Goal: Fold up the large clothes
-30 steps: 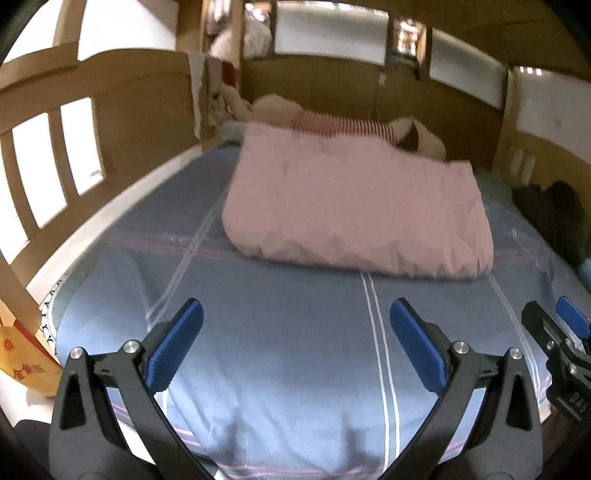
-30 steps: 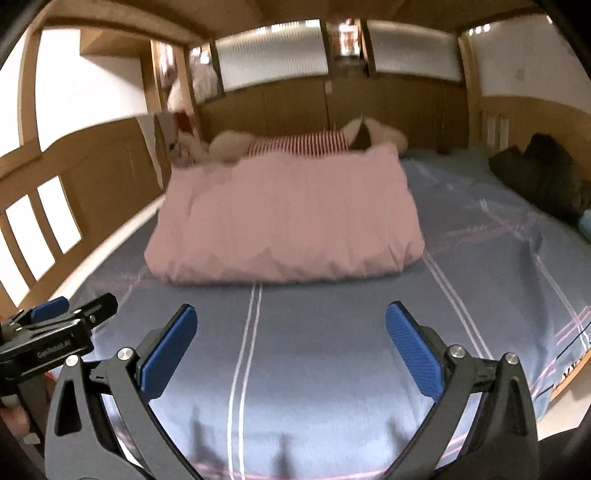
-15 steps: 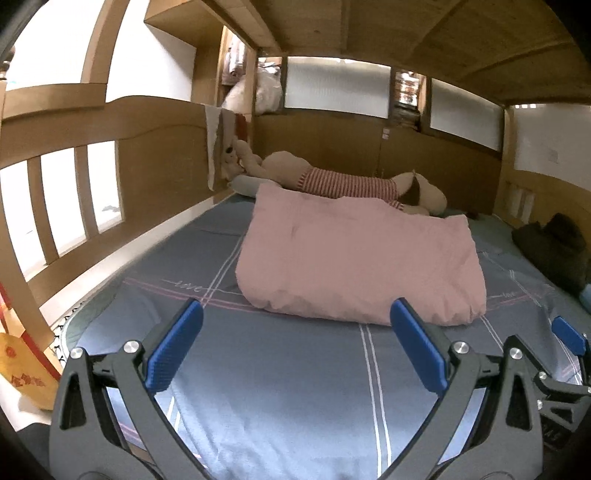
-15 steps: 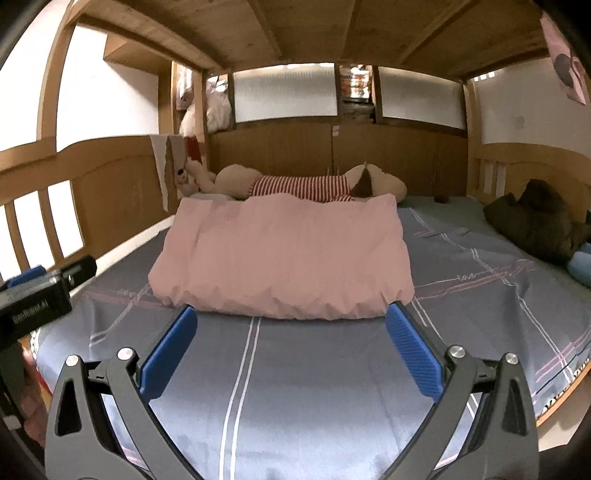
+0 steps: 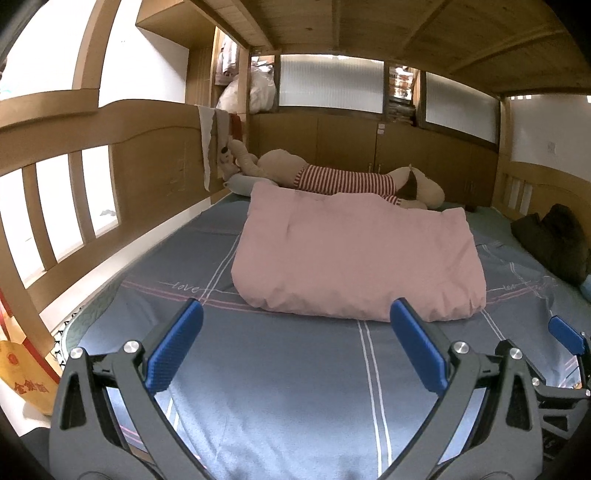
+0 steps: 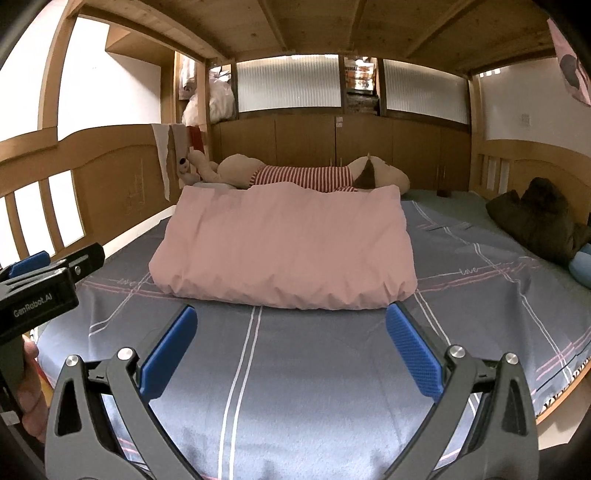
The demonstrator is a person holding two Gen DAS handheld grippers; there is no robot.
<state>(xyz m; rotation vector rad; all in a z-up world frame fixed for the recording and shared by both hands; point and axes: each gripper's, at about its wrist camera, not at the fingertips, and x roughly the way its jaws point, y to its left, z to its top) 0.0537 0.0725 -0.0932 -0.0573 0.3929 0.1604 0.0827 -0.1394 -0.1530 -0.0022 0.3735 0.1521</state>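
A pink folded quilt [image 5: 354, 254] lies across the middle of the bed, on a blue-grey striped sheet [image 5: 288, 387]; it also shows in the right wrist view [image 6: 288, 247]. A dark garment [image 6: 535, 218] lies bunched at the bed's right side, also in the left wrist view [image 5: 554, 236]. My left gripper [image 5: 295, 343] is open and empty, above the sheet near the bed's front edge, short of the quilt. My right gripper [image 6: 290, 347] is open and empty at the same distance, to the right of the left one.
A long plush toy in a red-striped shirt [image 5: 343, 181] lies behind the quilt by the wooden cabinets. A slatted wooden rail [image 5: 74, 195] runs along the left side. A low wooden ceiling [image 6: 332, 26] is overhead. A blue pillow [image 6: 581, 264] shows at the far right.
Both grippers have tilted up and drawn back from the bed, so the quilt now sits lower and farther in view. Both stayed open and empty.
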